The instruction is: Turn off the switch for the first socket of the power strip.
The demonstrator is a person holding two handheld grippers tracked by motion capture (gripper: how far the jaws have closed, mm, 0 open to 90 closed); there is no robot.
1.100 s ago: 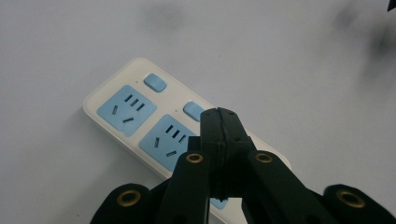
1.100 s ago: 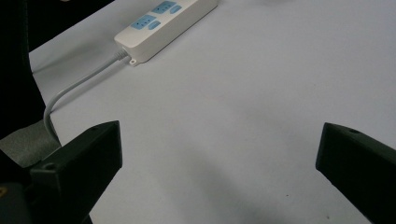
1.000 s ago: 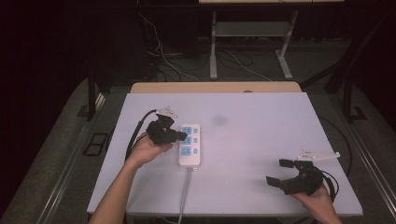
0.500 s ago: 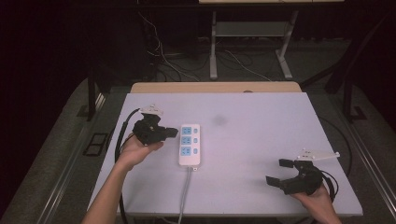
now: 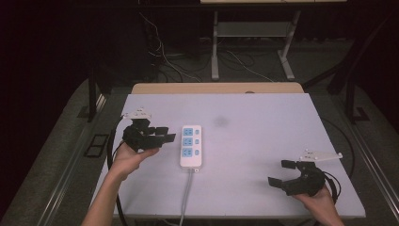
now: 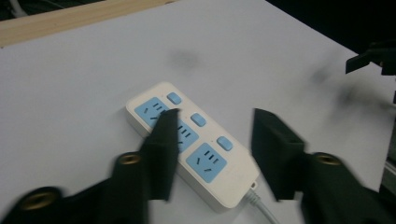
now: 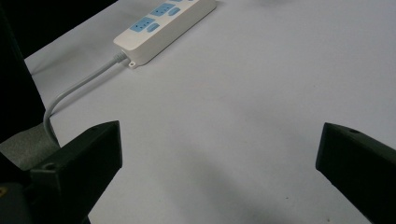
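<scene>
A white power strip (image 5: pixel 191 145) with blue sockets and blue switches lies flat on the white table, left of the middle, its grey cord (image 5: pixel 186 197) running off the front edge. My left gripper (image 5: pixel 167 133) hovers just left of the strip, pointing at it. Its jaws have just been opening and stand apart with nothing between them. In the left gripper view the left gripper (image 6: pixel 215 114) looks down on the power strip (image 6: pixel 208 161). My right gripper (image 5: pixel 278 172) rests at the front right, open and holding nothing. In the right gripper view the right gripper (image 7: pixel 219 140) faces bare table, with the power strip (image 7: pixel 163 21) far off.
The white tabletop (image 5: pixel 263 127) has a wooden strip (image 5: pixel 216 88) along its back edge. A faint dark smudge (image 5: pixel 219 121) marks the surface right of the power strip. Cables and a metal stand (image 5: pixel 215 52) are on the dark floor behind the table.
My left gripper has drawn back to the left, away from the power strip, and its jaws have gone from shut to apart. The right gripper has stayed put.
</scene>
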